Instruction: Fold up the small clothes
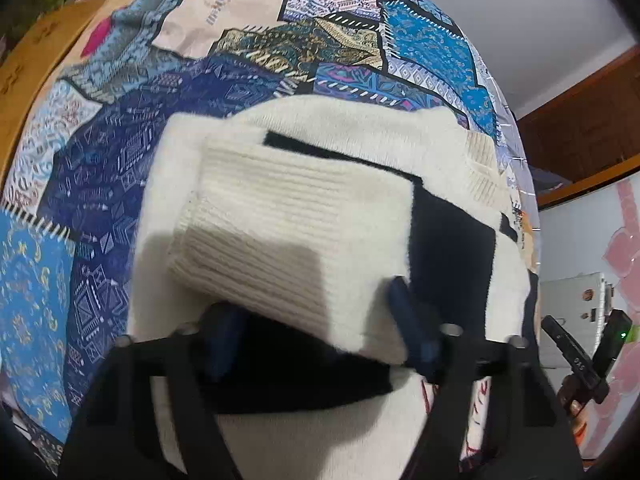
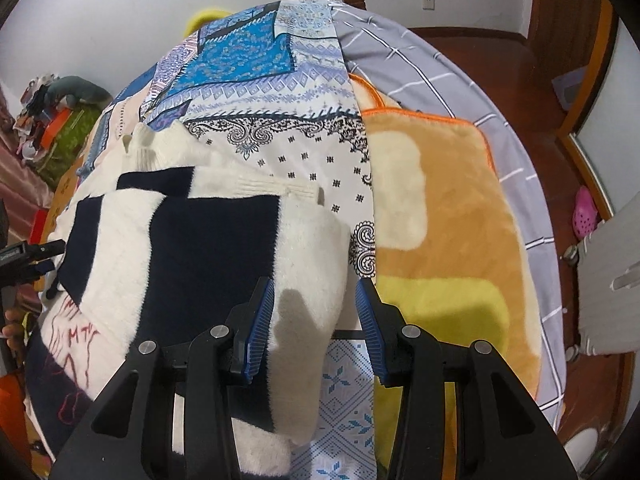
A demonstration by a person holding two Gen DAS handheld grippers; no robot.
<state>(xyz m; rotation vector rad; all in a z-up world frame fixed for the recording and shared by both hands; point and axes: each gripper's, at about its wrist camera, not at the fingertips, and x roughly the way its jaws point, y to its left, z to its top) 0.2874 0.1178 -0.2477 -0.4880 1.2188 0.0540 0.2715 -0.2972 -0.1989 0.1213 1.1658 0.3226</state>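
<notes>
- Cream-and-navy knit sweater spread on a patchwork bedspread in blues, teal and beige.
- Ribbed cream cuff folded over the sweater body, lying across a navy block of the knit.
- Left gripper angled steeply down at the cuff; cuff edge sits between the blue fingers.
- One blue pad against the right edge of the cuff, the other mostly hidden under the overhanging knit; jaws part-way open. Cannot tell whether the pads actually press the fabric.
- Right gripper also tilted down, at the opposite side of the sweater.
- Fluffy cream fold of the sweater lying between its blue ribbed pads.
- Left pad against the fabric; right pad beside the fold with a sliver of bedspread showing between. Jaws about a third open; firm grip not confirmed.
- Red stitched lettering visible on the cream panel near the lower left of the right wrist view.
- Orange-and-yellow plush blanket with an orange hem just beside the bedspread, lying on a grey striped sheet.
- Pink shoe on the wooden floor, well apart from the bed.
- Other gripper's black tip visible at the far left edge, near the sweater's far side.
</notes>
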